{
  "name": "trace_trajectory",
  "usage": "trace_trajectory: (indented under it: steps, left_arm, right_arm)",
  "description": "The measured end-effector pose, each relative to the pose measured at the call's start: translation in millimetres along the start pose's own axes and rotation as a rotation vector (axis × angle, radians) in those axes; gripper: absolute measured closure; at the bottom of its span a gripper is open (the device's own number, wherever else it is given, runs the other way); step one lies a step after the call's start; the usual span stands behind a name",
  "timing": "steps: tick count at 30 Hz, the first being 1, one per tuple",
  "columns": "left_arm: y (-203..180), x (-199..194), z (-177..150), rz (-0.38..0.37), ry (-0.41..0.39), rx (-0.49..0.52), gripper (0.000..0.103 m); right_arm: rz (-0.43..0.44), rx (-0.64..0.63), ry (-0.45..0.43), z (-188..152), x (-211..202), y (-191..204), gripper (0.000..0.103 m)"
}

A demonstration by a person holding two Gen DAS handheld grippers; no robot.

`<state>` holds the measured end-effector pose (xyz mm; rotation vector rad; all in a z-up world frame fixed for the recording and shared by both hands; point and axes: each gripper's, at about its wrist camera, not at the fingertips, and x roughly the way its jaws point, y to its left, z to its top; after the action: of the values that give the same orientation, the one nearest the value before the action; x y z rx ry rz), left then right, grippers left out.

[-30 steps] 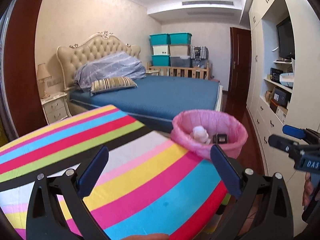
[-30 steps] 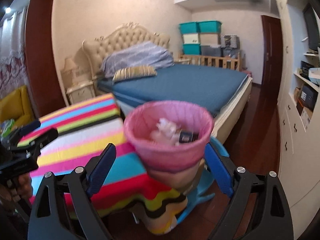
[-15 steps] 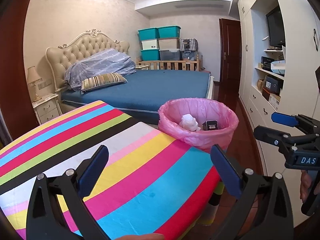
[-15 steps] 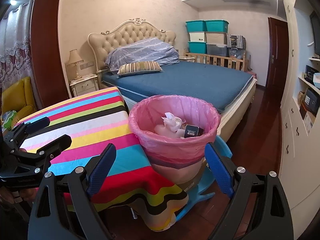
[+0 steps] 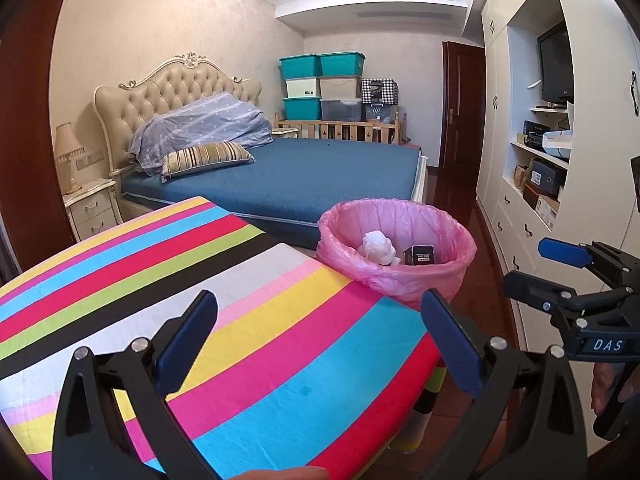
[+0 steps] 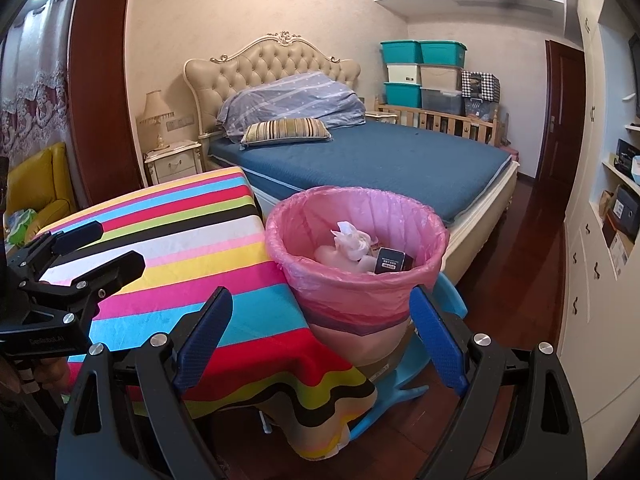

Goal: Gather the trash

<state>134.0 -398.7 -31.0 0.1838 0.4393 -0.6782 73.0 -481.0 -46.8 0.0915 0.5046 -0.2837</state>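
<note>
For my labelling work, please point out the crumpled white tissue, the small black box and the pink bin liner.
crumpled white tissue [image 6: 352, 242], right wrist view, on its middle folds.
small black box [image 6: 393, 261], right wrist view, on its front face.
pink bin liner [image 6: 352, 292], right wrist view, on its outer wall.

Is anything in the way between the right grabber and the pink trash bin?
Nothing visible is. The right gripper is open, and the pink-lined trash bin sits straight ahead between its fingers. The striped tablecloth lies to the bin's left, off that path.
</note>
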Motion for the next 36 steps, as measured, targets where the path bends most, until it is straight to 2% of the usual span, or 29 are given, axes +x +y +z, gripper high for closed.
trace_trajectory:
  steps: [36]
  left_arm:
    - [-1.4,1.0,-1.9,0.015,0.007,-0.009,0.005]
  right_arm:
    - [-0.004,-0.001,0.001,-5.0,3.9,1.9,0.019]
